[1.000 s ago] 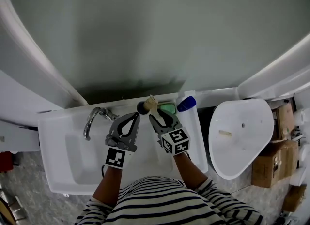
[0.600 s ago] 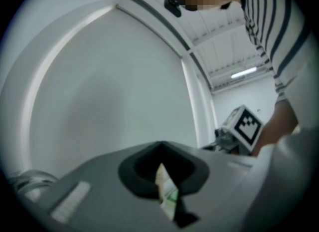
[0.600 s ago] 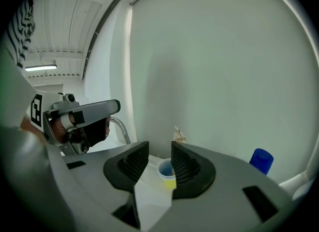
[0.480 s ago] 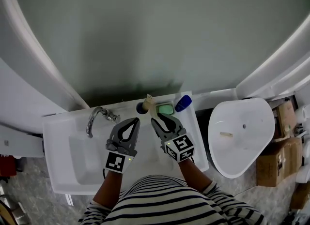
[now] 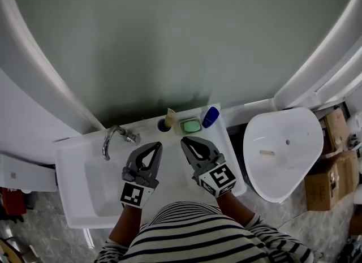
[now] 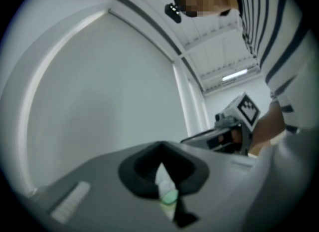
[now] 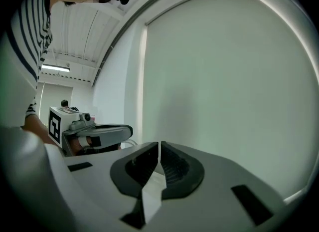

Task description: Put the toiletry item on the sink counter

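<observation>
A: Where is the toiletry item?
B: The beige toiletry item (image 5: 169, 119) stands on the bench's (image 5: 231, 153) back edge against the wall, clear of the right hand-held gripper (image 5: 185, 139), whose jaws are closing empty.
A: And the left?
B: The left hand-held gripper (image 5: 157, 144) is pressed together over the open basin (image 5: 102, 182).

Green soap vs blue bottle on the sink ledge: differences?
The green soap is pale, flat, squarish; the blue bottle is dark, rounded, longer. The green soap lies square to the wall; the blue bottle sits angled, further right. Both rest on the sink counter.
</observation>
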